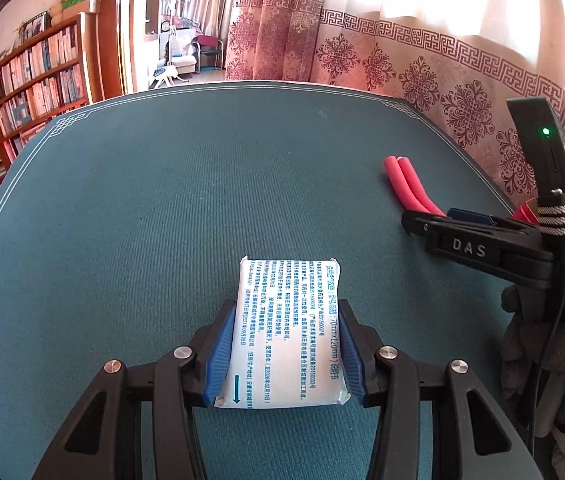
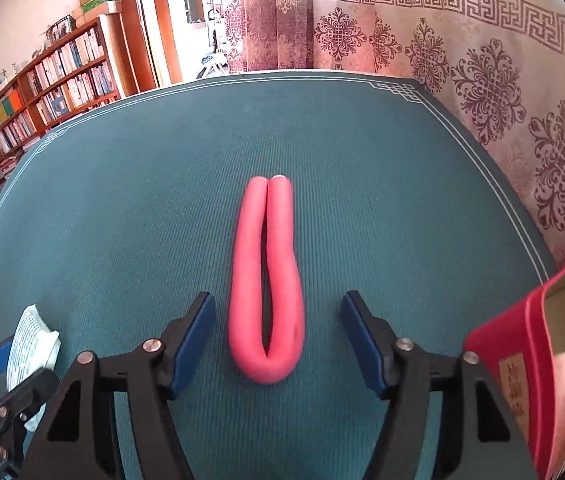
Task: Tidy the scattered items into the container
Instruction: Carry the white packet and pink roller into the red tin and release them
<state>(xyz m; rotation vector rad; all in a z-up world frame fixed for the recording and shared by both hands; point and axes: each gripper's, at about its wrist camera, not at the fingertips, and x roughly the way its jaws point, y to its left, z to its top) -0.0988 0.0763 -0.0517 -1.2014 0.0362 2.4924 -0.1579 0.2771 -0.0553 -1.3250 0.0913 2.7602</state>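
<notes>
My left gripper is shut on a white packet with blue print, its blue pads pressing both long sides just above the green mat. The same packet shows at the lower left of the right wrist view. A pink foam tube, folded into a U, lies on the mat with its bend towards me. My right gripper stands open astride the bend, and neither of its pads touches the foam. In the left wrist view the tube pokes out beyond the right gripper. A red cardboard box stands open at the right.
The green mat covers the table, with a white border line near its edges. Patterned curtains hang close behind the far and right edges. Bookshelves stand to the left. The box holds some white items. A gloved hand grips the right tool.
</notes>
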